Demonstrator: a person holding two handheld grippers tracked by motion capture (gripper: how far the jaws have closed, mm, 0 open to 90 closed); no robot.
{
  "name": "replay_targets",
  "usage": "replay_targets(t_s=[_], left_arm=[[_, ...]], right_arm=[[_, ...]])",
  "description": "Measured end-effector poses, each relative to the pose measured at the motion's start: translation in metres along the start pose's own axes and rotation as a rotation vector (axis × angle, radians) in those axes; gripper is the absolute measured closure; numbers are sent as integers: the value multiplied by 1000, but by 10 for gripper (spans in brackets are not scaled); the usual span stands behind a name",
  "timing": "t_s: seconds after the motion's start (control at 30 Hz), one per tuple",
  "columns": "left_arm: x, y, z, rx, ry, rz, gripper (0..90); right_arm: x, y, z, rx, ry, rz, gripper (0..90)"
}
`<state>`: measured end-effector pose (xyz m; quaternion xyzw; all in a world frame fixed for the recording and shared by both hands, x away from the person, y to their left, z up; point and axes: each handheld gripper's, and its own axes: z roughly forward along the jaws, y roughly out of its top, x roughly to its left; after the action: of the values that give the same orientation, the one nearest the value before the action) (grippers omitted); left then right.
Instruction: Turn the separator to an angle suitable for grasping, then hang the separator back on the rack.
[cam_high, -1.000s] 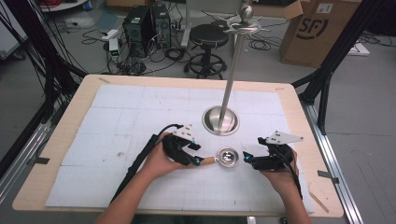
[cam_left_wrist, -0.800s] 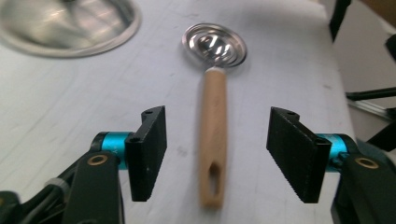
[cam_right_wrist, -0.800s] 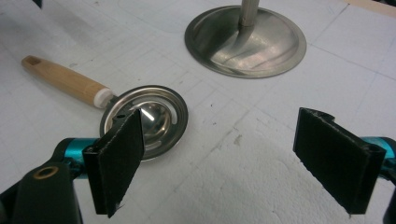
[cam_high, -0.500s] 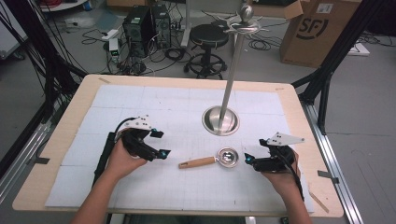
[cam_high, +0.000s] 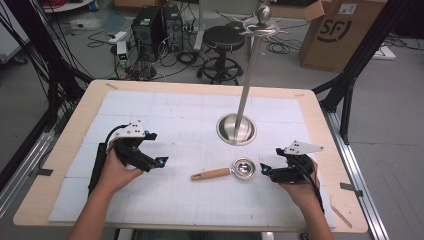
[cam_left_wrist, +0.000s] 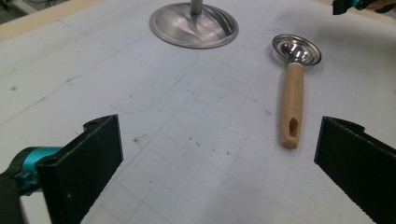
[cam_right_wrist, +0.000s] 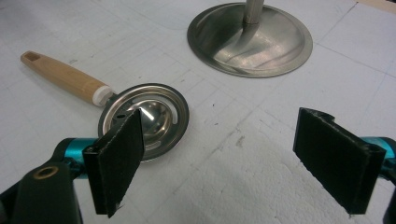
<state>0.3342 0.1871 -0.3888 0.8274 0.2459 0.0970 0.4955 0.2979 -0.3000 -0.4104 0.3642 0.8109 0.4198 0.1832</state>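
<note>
Left hand-held gripper (cam_high: 159, 162) withdrawn from strainer (cam_high: 231, 170).

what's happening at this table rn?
A person holds a two-jaw gripper in each hand, both open and empty. A wooden-handled metal strainer lies flat on the white mat, untouched. The right gripper sits just beside its bowl; the left gripper is off to the handle side. A steel stand rises behind.

Wooden table (cam_high: 320, 107) under white gridded mat (cam_high: 165, 115), bearing steel stand base (cam_high: 236, 129) and wooden-handled strainer (cam_high: 227, 171).
</note>
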Motion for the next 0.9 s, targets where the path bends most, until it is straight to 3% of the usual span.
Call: replay_targets(t_s=[0.23,0.47,0.7,0.9], left_arm=[[6,-3,-10,-53,-13,-22,17],[8,-8,-9,-36,-25,-25,16],[14,-13,-16,-53,-15,-36,16],[12,-12,-14,-49,-15,-29,16]], right_arm=[[2,2,4,8,7,-9,155],[3,4,8,13,9,-4,155],[2,5,14,39,5,-12,155],[2,5,11,24,8,-4,155]])
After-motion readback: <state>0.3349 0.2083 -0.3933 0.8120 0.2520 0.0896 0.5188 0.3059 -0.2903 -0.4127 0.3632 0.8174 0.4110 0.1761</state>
